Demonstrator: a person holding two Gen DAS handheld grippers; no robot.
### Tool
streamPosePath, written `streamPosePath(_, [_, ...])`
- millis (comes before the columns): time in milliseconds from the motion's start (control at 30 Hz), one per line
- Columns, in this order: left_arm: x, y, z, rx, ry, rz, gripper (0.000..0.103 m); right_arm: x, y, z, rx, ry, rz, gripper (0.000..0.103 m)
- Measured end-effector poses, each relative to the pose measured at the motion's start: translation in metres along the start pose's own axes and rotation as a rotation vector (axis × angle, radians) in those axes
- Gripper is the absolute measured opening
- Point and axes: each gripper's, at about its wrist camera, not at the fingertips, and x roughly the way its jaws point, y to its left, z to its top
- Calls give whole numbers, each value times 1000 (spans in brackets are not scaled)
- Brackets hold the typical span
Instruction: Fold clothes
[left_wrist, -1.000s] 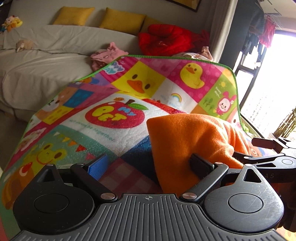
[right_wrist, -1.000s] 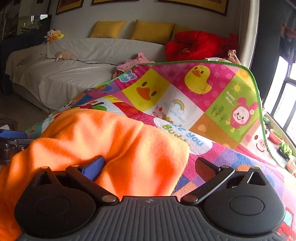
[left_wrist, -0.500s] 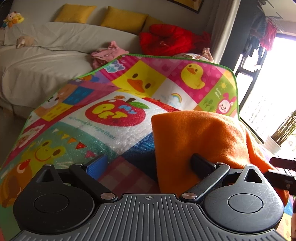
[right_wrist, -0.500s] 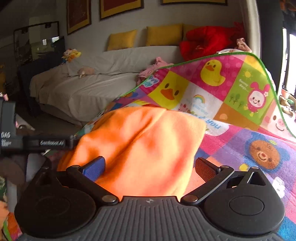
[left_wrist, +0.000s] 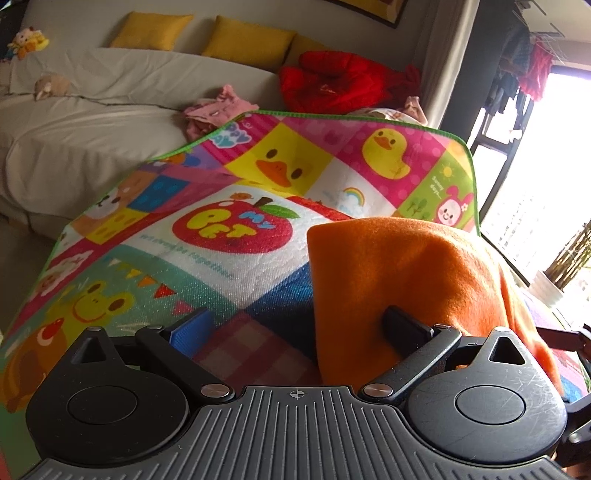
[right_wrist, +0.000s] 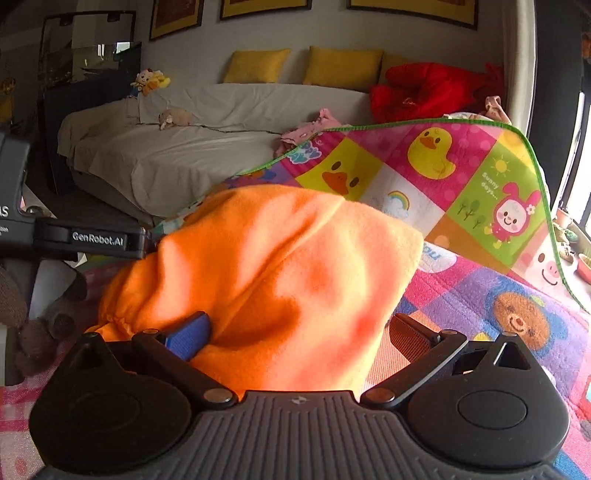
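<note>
orange garment (left_wrist: 406, 273) on play mat (left_wrist: 229, 236)

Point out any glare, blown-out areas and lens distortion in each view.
Left wrist view: the window at right is blown out to white; fisheye bends the playmat edge. Right wrist view: evener light, a pale washed patch on the orange fleece garment at its right edge, dim left side, curved wall lines. Both tongs, left and right, stay sharp.
</note>
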Motion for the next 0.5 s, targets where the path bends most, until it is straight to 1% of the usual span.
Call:
streamPosePath(133, [1, -1, 0, 5, 6, 12, 102, -13, -9, 12, 25, -97, -4, 103])
streamPosePath(200, [2, -1, 0, 8, 9, 18, 102, -13, -15, 16, 63, -122, -16, 103])
streamPosePath(267, [3, -1, 0, 9, 10, 20, 102, 2, -17, 18, 74, -79, -63, 103])
streamPosePath(333, [3, 0, 1, 4, 14, 16, 102, 22, -15, 13, 45, -15, -112, 103])
streamPosePath(500, [-1, 4, 2, -10, 15, -4, 102, 38, -7, 6, 1, 0, -140, 103])
